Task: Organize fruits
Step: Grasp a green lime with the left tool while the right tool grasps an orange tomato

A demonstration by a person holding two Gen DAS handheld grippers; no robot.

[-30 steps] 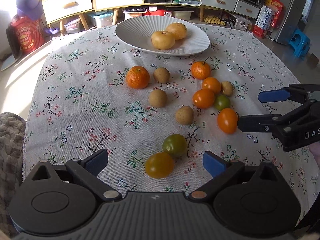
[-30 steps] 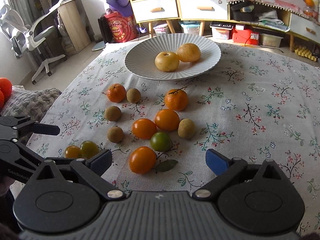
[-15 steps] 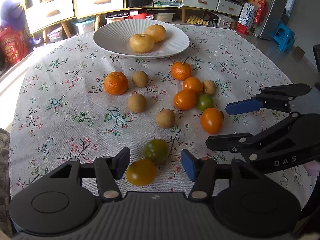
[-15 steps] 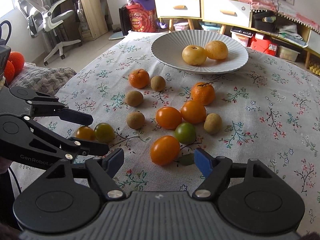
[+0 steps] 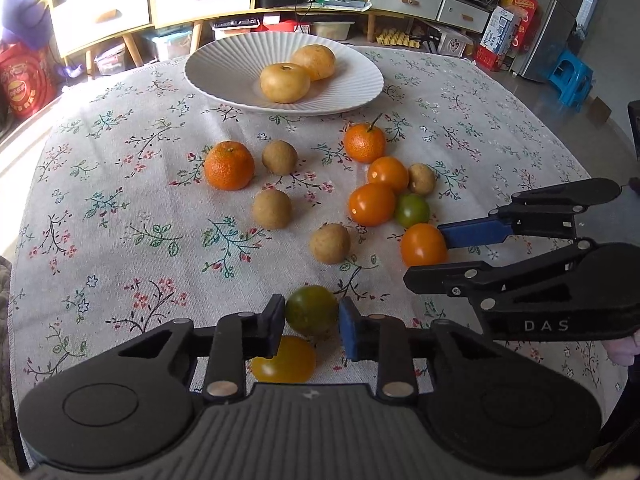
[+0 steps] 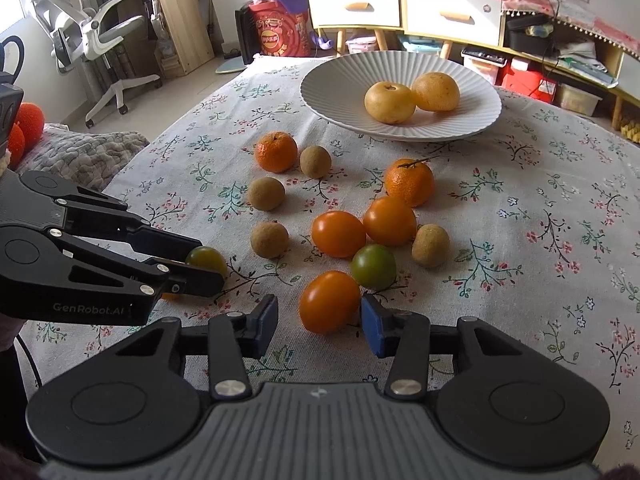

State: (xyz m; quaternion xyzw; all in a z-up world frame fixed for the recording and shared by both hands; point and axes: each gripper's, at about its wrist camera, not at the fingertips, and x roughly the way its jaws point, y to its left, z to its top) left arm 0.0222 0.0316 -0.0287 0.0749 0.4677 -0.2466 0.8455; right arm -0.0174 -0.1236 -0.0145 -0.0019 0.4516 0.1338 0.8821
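Flowers cover the tablecloth, and cupboards stand behind the table. Far ahead of both sets of jaws sits a white plate with two yellow pears on it.

Left gripper: its jaws are nearly closed around a green tomato. Both pads look like they touch it, but I cannot tell if they squeeze it. A yellow tomato lies just under the left jaw.

Right gripper: its jaws are part way open. An orange tomato sits between them. The right pad is touching or almost touching it, and the left pad is apart from it.

Just ahead of the right jaws lie another green tomato, two more orange tomatoes and some small brown fruits. Two mandarins lie farther ahead, nearer the plate.
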